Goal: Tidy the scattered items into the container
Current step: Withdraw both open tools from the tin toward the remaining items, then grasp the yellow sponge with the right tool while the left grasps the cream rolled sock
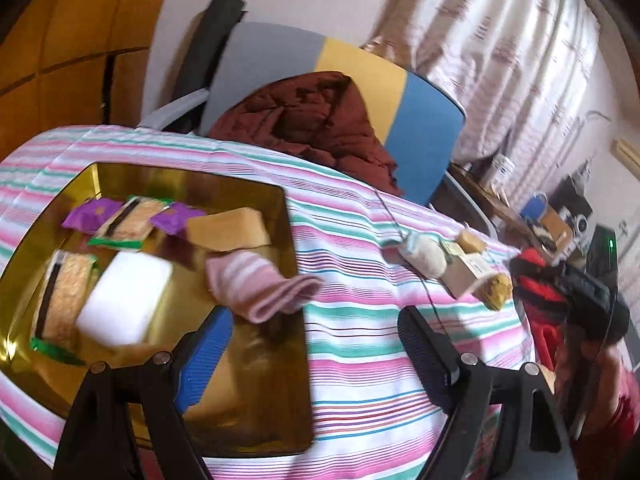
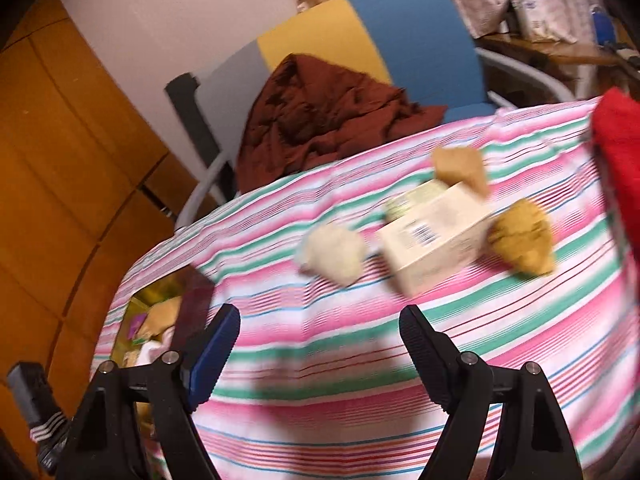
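A gold tray on the striped tablecloth holds purple packets, two cracker packs, a tan sponge and a white block. A pink striped sock hangs over its right rim. My left gripper stands open over that rim, with nothing between its fingers. Further right lie a cream fluffy ball, a pale box, a tan sponge piece and a mustard fluffy lump. My right gripper is open and empty, short of them; this view is blurred.
A chair with a grey, yellow and blue back stands behind the table, a dark red quilted garment draped on it. Something red sits at the table's right edge. A cluttered side table and curtains are beyond. Wooden cabinets fill the left.
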`<state>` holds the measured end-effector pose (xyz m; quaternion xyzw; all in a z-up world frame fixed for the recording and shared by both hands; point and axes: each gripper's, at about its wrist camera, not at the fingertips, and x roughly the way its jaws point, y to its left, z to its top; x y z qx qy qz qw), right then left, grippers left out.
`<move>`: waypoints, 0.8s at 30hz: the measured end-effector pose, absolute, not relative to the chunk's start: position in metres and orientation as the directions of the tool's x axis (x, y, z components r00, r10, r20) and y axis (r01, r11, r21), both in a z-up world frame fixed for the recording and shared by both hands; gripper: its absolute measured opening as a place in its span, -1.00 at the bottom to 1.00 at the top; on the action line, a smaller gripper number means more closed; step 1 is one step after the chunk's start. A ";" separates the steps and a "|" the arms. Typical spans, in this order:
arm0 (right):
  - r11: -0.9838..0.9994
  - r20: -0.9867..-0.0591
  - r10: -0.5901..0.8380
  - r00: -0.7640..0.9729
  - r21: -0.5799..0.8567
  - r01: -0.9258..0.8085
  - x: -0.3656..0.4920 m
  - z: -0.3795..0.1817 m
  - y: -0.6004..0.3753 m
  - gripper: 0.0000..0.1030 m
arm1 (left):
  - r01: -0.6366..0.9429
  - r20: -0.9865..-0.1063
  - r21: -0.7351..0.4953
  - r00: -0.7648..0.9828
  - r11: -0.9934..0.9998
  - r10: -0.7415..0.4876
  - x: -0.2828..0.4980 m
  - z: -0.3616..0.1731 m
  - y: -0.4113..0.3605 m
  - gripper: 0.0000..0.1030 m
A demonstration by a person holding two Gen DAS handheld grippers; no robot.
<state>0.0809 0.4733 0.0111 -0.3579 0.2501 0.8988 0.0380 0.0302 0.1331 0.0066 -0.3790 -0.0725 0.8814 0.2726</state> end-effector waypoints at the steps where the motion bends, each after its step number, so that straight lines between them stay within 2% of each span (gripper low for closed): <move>1: -0.874 -0.667 -0.072 -0.742 0.400 -0.274 0.083 0.016 0.485 0.60 | -0.439 -0.628 -0.329 -0.560 -0.836 0.541 0.032 0.008 0.140 0.67; 5: -0.880 -0.691 0.061 -0.720 0.303 -0.365 0.081 0.024 0.525 0.60 | -0.477 -0.630 -0.318 -0.539 -0.819 0.559 0.037 0.011 0.159 0.67; 9: -0.844 -0.712 0.120 -0.692 0.293 -0.449 0.075 0.014 0.570 0.60 | -0.501 -0.650 -0.309 -0.509 -0.808 0.564 0.039 0.009 0.179 0.67; 14: -0.798 -0.746 0.114 -0.656 0.325 -0.508 0.062 -0.013 0.604 0.55 | -0.516 -0.676 -0.316 -0.466 -0.796 0.571 0.036 0.003 0.203 0.67; 18: -0.758 -0.768 0.029 -0.640 0.401 -0.515 0.050 -0.037 0.618 0.51 | -0.524 -0.695 -0.318 -0.438 -0.790 0.570 0.032 -0.005 0.220 0.67; 21: -0.709 -0.777 -0.039 -0.628 0.465 -0.531 0.047 -0.053 0.630 0.35 | -0.534 -0.718 -0.310 -0.410 -0.787 0.562 0.025 -0.013 0.239 0.67; 22: -0.704 -0.782 -0.055 -0.621 0.472 -0.531 0.046 -0.057 0.632 0.16 | -0.540 -0.725 -0.310 -0.398 -0.782 0.563 0.022 -0.016 0.246 0.67; 24: -0.707 -0.788 -0.055 -0.614 0.465 -0.533 0.045 -0.059 0.633 0.05 | -0.544 -0.734 -0.305 -0.389 -0.782 0.557 0.016 -0.020 0.257 0.67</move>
